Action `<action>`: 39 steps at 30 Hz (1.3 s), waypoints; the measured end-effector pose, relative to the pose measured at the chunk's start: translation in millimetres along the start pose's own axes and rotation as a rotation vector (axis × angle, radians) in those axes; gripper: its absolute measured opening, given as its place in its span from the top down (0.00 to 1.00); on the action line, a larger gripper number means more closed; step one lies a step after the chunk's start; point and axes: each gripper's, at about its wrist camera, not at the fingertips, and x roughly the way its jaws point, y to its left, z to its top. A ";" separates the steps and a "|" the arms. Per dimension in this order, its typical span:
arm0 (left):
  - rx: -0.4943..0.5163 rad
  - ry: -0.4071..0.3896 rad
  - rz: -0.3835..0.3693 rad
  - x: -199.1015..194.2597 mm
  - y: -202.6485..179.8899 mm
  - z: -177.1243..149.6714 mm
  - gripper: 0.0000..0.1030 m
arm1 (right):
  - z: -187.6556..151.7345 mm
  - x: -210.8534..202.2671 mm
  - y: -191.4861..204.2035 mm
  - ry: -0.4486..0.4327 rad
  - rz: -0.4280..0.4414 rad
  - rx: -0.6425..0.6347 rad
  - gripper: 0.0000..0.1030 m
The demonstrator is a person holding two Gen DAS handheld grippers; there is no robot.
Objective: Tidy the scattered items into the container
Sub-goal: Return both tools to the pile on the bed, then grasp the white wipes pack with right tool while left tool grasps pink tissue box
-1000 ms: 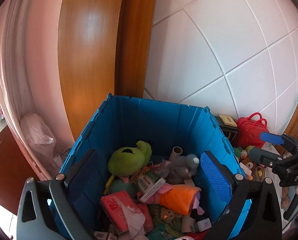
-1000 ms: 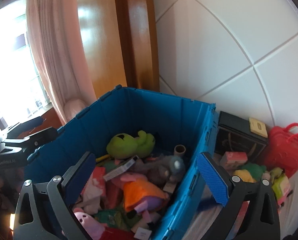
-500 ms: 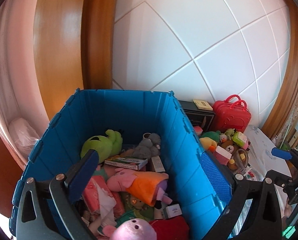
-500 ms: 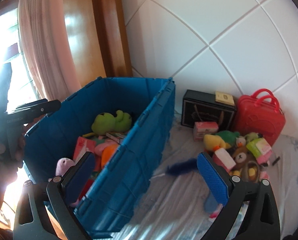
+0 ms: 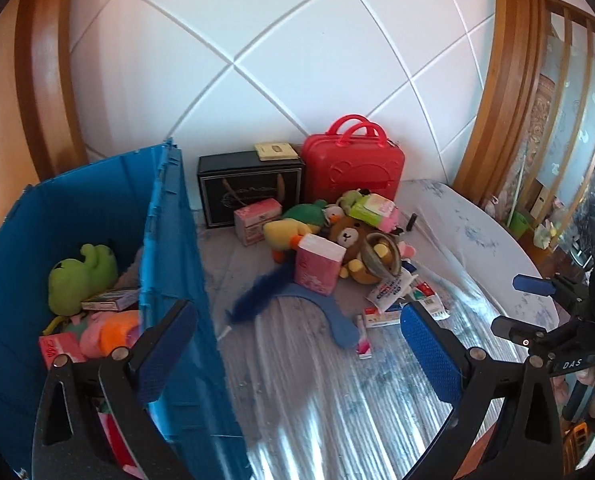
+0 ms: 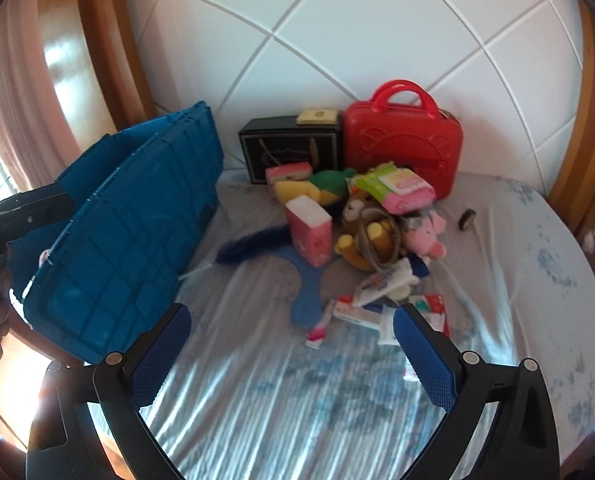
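Note:
A blue crate stands at the left on the bed, holding a green plush and other toys; it also shows in the right wrist view. A pile lies to its right: pink tissue pack, brown bear, yellow duck, blue feather, small tubes and boxes. My left gripper is open and empty, over the crate's right wall. My right gripper is open and empty above the sheet, in front of the pile.
A red toy suitcase and a black box stand against the white padded headboard behind the pile. The bed's right edge curves away. The other gripper shows at the right. A wooden frame flanks the headboard.
Both grippers swung right, away from above the crate's inside toward the pile on the bed. Both stayed open and empty.

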 end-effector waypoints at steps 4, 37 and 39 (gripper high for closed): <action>0.004 0.033 -0.003 29.3 -33.0 -5.9 0.00 | -19.2 1.4 -43.3 0.033 -0.029 0.028 0.00; 0.099 0.144 0.113 328.5 -55.6 14.3 0.00 | -76.5 144.1 -169.1 0.234 -0.021 0.158 0.00; 0.103 0.160 0.106 347.4 -49.2 11.6 0.00 | -80.0 149.2 -170.1 0.245 -0.025 0.162 0.00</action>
